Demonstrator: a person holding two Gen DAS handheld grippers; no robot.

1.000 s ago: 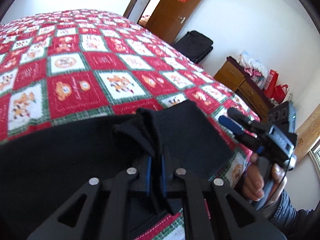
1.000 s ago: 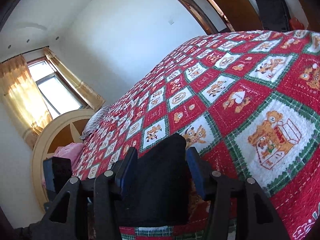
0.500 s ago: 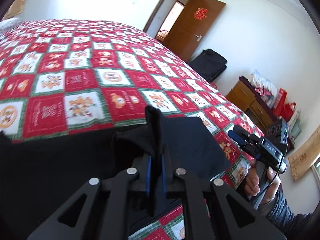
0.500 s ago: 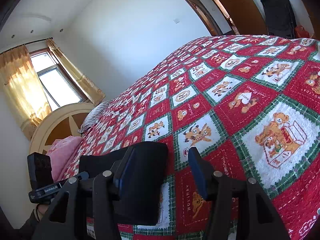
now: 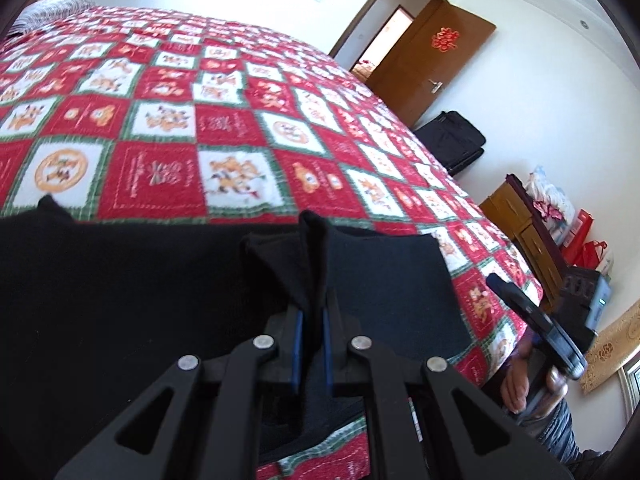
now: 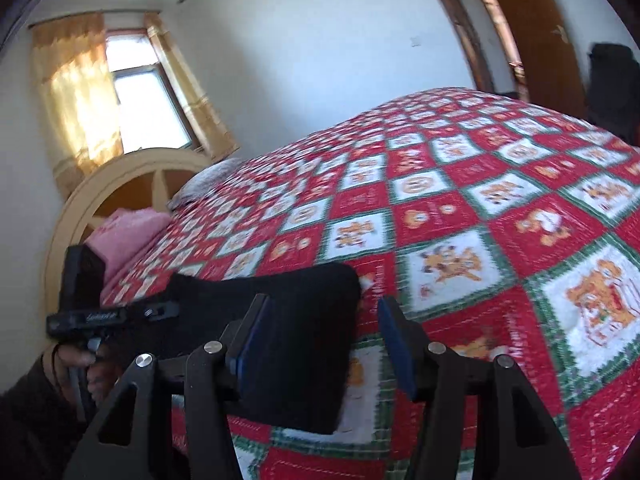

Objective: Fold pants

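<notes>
left claw pinching black pants fold | right claw spread, empty | headboard only in right view

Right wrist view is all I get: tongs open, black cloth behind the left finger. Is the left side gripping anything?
Observer: Yes. The left tongs are shut on a raised, bunched fold of the pants.
Operator: How much cloth lies left of that grip?
Observer: A broad black stretch runs to the left edge of the left wrist view, lying on the quilt.
Operator: Anything by the wall I can't see?
Observer: A wooden dresser with red bags by it stands against the wall, behind the right tongs in that view.
</notes>
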